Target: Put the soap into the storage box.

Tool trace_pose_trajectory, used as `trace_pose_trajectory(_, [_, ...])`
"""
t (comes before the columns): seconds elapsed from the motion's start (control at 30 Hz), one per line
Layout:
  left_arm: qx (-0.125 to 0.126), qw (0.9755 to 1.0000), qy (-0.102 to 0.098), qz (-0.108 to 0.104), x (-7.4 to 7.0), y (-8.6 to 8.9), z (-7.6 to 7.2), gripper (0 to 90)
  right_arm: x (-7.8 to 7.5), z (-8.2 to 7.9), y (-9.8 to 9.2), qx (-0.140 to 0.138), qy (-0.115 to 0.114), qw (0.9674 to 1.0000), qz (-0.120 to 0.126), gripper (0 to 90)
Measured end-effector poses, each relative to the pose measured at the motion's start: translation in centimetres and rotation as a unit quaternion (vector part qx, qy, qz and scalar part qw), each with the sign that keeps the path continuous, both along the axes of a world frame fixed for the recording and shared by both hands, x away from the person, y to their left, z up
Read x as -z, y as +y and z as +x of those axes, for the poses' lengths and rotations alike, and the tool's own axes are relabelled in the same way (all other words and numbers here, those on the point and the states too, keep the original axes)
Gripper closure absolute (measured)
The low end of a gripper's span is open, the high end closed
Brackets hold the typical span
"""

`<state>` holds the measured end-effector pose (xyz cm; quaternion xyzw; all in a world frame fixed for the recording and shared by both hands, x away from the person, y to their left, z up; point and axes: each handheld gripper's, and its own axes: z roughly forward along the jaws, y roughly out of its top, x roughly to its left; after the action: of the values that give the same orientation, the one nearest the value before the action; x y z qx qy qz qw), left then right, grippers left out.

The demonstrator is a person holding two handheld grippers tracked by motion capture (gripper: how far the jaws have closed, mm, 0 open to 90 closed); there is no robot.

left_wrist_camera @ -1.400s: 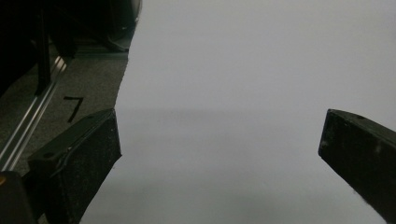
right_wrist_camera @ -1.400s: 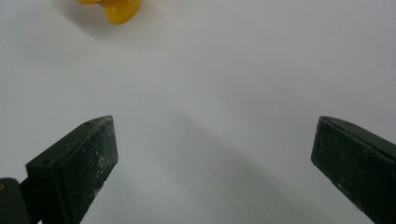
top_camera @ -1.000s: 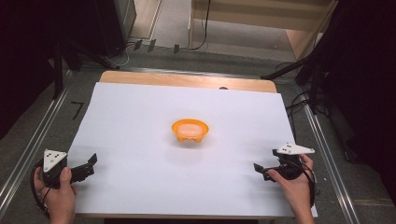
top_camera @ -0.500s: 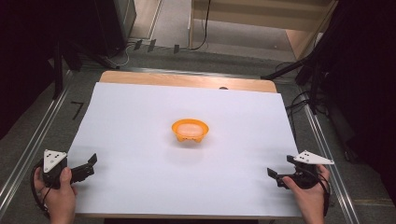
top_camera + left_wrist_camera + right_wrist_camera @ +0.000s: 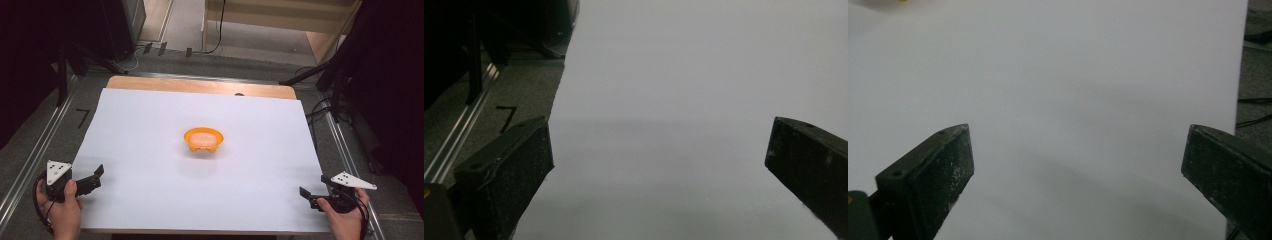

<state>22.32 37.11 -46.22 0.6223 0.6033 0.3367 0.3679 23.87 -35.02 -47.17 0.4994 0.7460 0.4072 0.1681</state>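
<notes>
A small orange bowl [image 5: 203, 139] stands upright near the middle of the white sheet [image 5: 150, 125] in the high view, with something pale inside it. My left gripper [image 5: 95, 178] rests in a hand at the sheet's near left corner, far from the bowl. Its jaws are open with only white sheet between them [image 5: 659, 150]. My right gripper [image 5: 306, 196] is held at the near right corner, also far from the bowl. It is open and empty over the sheet [image 5: 1078, 155].
The sheet covers a wooden table whose far edge [image 5: 200, 86] shows as a bare strip. Metal rails [image 5: 30, 160] run along both sides. Cables [image 5: 320, 112] and dark stands crowd the floor beyond the far and right edges.
My right gripper has moved right and back toward the person, down to the near right corner. The left gripper and the bowl have hardly moved.
</notes>
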Motion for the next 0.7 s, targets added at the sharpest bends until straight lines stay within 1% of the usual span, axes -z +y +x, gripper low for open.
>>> trace_pose_trajectory(0.13, [-0.001,1.0,0.0,-0.001,0.0,0.0,0.0,0.0,0.0,-0.7,-0.8,0.009,-0.005,0.9999,0.005,0.4])
trace_pose_trajectory(0.23, [-0.002,1.0,-0.001,0.0,0.0,0.0,0.0,0.0,0.2,-1.1,-1.3,0.015,-0.011,0.9996,0.019,0.4])
trace_pose_trajectory(0.3, [-0.002,1.0,-0.003,0.001,0.0,0.0,0.0,0.0,0.3,-1.2,-1.4,0.014,-0.01,0.9993,0.032,0.4])
trace_pose_trajectory(0.4, [-0.003,1.0,-0.003,0.003,0.0,0.0,-0.1,0.0,0.6,-1.3,-1.4,0.017,-0.018,0.9986,0.047,0.0])
trace_pose_trajectory(0.57, [-0.005,1.0,-0.003,0.002,0.0,-0.1,-0.1,0.0,1.2,-1.3,-1.2,0.024,-0.031,0.9981,0.049,0.0])
trace_pose_trajectory(0.7, [-0.006,1.0,-0.003,0.003,0.0,-0.1,-0.1,0.0,1.3,-1.5,-1.1,0.029,-0.041,0.9979,0.042,0.0])
